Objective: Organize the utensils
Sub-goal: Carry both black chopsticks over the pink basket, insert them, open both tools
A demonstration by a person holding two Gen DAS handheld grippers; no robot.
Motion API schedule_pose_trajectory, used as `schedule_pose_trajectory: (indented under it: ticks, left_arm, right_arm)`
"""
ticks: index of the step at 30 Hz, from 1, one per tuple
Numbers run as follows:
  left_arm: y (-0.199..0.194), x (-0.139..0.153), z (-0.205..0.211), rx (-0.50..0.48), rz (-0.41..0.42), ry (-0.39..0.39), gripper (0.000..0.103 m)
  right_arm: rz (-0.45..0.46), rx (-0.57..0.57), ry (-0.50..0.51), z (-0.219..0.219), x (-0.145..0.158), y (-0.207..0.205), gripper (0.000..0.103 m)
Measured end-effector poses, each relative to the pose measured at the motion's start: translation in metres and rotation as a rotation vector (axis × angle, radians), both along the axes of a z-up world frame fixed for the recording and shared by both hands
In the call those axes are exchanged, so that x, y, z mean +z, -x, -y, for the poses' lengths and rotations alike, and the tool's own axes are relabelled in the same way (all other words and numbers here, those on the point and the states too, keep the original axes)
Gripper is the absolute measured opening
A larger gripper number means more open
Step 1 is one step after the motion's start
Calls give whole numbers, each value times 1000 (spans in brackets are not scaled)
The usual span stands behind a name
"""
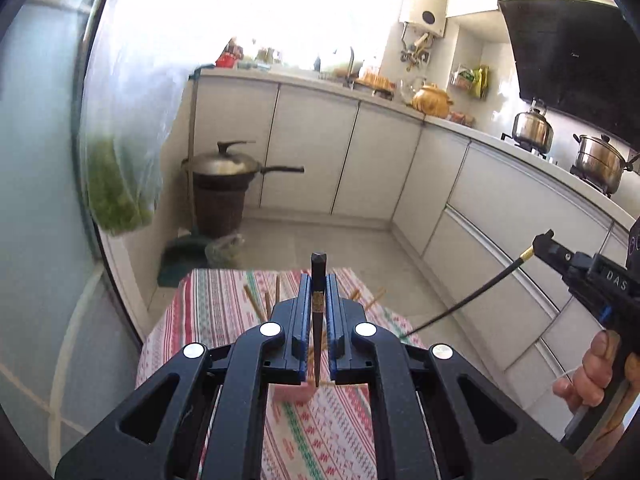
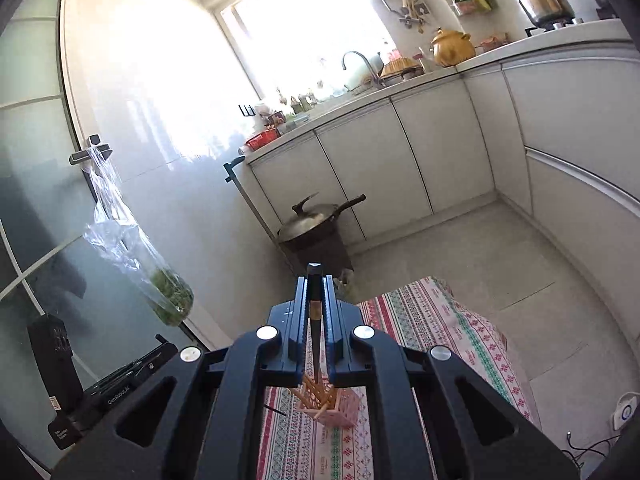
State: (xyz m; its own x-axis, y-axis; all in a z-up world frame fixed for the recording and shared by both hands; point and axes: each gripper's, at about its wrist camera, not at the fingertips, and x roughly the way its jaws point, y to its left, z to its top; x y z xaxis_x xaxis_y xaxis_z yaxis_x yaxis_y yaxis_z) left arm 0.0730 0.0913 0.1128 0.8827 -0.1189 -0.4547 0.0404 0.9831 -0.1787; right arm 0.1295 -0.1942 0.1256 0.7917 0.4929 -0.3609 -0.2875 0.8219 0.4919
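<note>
Left wrist view: left hand-held gripper pinches a dark chopstick upright over the pink holder on the worktop. Right hand-held gripper likewise pinches a black chopstick. Several wooden chopsticks already stand in the holder; both dark ones remain. Only the right wrist view shows the holder's contents clearly.

Daylight from window, blown out on my left cam, glare on the wall. Heavy fisheye bending, dark corners. Hanging bag blurred.
</note>
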Motion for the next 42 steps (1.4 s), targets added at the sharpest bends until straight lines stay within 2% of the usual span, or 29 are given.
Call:
schedule_pose_trajectory:
  ticks: [5,18,27,37,42]
  left_arm:
    - [-21,1,5,5,18,-23,6]
    - [-74,-47,-3,35,-136,-8,7]
    - [-48,-21,-23,70,-58,47,10]
    - [-46,-19,-30,92,-66,45,13]
    - [-48,-24,-34,101,-81,47,17]
  right_arm:
    - [12,1,3,-10,3,-17,7]
    - [-64,17,18,-44,-26,-58,7]
    - [-72,19,63,-63,-36,-63,7]
    - [-65,26,112,-92,-45,-66,7]
    - [-84,40,116,-110,-67,-78,7]
